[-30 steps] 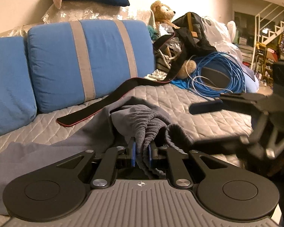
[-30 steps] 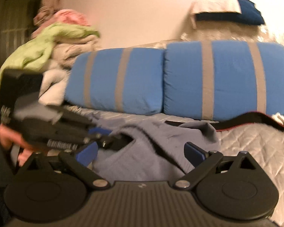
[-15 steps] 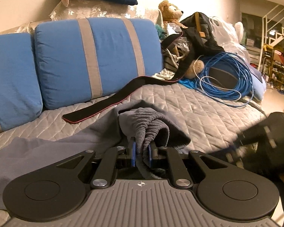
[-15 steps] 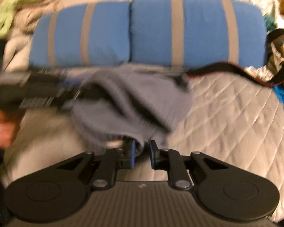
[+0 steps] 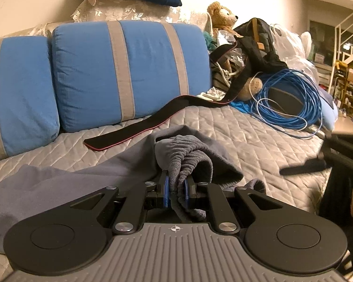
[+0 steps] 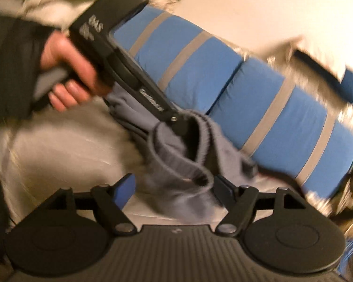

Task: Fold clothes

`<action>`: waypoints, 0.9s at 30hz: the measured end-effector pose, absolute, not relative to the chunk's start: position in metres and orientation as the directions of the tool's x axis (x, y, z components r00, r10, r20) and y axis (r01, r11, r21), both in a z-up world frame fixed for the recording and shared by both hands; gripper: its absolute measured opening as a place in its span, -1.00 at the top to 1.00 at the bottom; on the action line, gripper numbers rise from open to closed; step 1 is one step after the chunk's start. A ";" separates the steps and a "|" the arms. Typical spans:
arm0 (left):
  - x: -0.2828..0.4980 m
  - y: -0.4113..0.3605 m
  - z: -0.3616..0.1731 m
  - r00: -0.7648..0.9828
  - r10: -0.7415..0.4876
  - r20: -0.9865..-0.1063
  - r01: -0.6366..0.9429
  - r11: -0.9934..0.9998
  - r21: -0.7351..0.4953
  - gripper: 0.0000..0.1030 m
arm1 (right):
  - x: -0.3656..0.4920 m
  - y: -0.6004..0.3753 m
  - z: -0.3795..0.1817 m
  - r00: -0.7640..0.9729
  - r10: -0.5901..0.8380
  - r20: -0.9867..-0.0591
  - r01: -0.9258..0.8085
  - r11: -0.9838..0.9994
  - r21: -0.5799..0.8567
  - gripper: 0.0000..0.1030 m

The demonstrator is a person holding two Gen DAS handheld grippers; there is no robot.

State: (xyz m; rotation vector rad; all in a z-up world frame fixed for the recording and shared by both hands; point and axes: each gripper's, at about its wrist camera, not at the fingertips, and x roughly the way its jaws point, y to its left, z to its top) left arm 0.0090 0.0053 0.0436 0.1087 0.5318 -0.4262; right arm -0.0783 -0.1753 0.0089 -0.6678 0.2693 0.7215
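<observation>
Right hand-held gripper (image 6: 174,191) reopened, releasing grey garment (image 6: 176,164) (left (image 5: 176,191) clamps waistband).

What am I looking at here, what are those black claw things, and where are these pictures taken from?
These are two handheld grippers, each with a camera looking out along its two fingers; a person works them, no robot arm. One picture comes from the left gripper, the other from the right gripper.

The left gripper is shut on the ribbed hem of a grey sweatshirt that lies on a quilted grey sofa cover. In the right view you see the person's hand holding the left gripper. The right gripper's jaws have just been opening; they stand apart with cloth between them, not pressed.

Also on the sofa: blue striped cushions, a black strap with red edging, a coil of blue cable and a teddy bear.
</observation>
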 end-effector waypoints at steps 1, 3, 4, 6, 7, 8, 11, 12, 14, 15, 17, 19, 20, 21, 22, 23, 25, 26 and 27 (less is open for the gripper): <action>0.009 0.005 0.043 0.777 -0.365 -0.514 0.422 0.907 -0.007 0.78 | -0.075 -0.174 0.009 0.730 0.518 -0.446 -0.683 0.528 -0.505 -0.61; 0.008 0.004 0.043 0.775 -0.365 -0.515 0.425 0.905 -0.002 0.78 | -0.065 -0.173 0.011 0.722 0.512 -0.465 -0.688 0.462 -0.559 -0.60; 0.007 0.003 0.043 0.774 -0.367 -0.516 0.428 0.904 -0.001 0.78 | -0.058 -0.171 0.012 0.714 0.508 -0.481 -0.693 0.420 -0.585 -0.59; 0.007 0.002 0.043 0.773 -0.369 -0.516 0.432 0.902 0.001 0.78 | -0.048 -0.164 0.012 0.694 0.494 -0.523 -0.706 0.325 -0.630 -0.57; 0.007 0.002 0.042 0.772 -0.370 -0.516 0.432 0.902 0.001 0.78 | -0.044 -0.160 0.012 0.685 0.487 -0.543 -0.708 0.268 -0.653 -0.56; 0.008 0.002 0.042 0.772 -0.370 -0.517 0.433 0.901 0.002 0.78 | -0.042 -0.157 0.012 0.678 0.479 -0.557 -0.707 0.218 -0.673 -0.55; 0.008 0.001 0.042 0.770 -0.372 -0.519 0.438 0.899 0.005 0.78 | -0.036 -0.149 0.012 0.647 0.451 -0.615 -0.713 0.072 -0.698 -0.39; 0.008 0.001 0.042 0.769 -0.373 -0.520 0.439 0.898 0.006 0.78 | -0.035 -0.145 0.010 0.637 0.437 -0.635 -0.717 0.034 -0.696 -0.28; 0.008 0.001 0.042 0.767 -0.374 -0.521 0.442 0.897 0.008 0.77 | -0.035 -0.138 0.008 0.622 0.408 -0.668 -0.725 -0.023 -0.689 -0.05; 0.008 0.001 0.042 0.767 -0.374 -0.522 0.444 0.896 0.010 0.77 | -0.036 -0.135 0.008 0.615 0.398 -0.681 -0.729 -0.042 -0.683 0.10; 0.009 0.001 0.042 0.763 -0.378 -0.523 0.450 0.893 0.011 0.77 | -0.038 -0.131 0.007 0.600 0.378 -0.704 -0.740 -0.070 -0.669 0.23; 0.009 0.001 0.043 0.761 -0.381 -0.525 0.453 0.891 0.011 0.77 | -0.044 -0.131 0.005 0.593 0.362 -0.719 -0.747 -0.086 -0.660 0.55; 0.009 0.001 0.043 0.761 -0.380 -0.525 0.453 0.891 0.012 0.77 | -0.045 -0.131 0.002 0.596 0.353 -0.721 -0.746 -0.088 -0.659 0.65; 0.009 0.001 0.042 0.761 -0.379 -0.526 0.453 0.891 0.013 0.77 | -0.046 -0.132 -0.001 0.601 0.347 -0.720 -0.746 -0.079 -0.661 0.74; 0.009 0.001 0.042 0.761 -0.378 -0.527 0.453 0.892 0.014 0.77 | -0.046 -0.133 -0.004 0.606 0.343 -0.718 -0.747 -0.063 -0.661 0.79; 0.008 0.001 0.042 0.761 -0.377 -0.528 0.453 0.892 0.015 0.77 | -0.047 -0.133 -0.006 0.611 0.339 -0.715 -0.752 -0.035 -0.659 0.80; 0.008 0.000 0.042 0.761 -0.375 -0.530 0.453 0.891 0.018 0.77 | -0.050 -0.134 -0.010 0.621 0.332 -0.710 -0.761 0.037 -0.648 0.83; 0.008 -0.001 0.041 0.760 -0.374 -0.532 0.454 0.891 0.021 0.77 | -0.054 -0.134 -0.012 0.622 0.333 -0.709 -0.765 0.062 -0.641 0.83; 0.007 -0.001 0.041 0.759 -0.373 -0.534 0.454 0.891 0.024 0.77 | -0.058 -0.134 -0.014 0.620 0.335 -0.710 -0.770 0.083 -0.633 0.84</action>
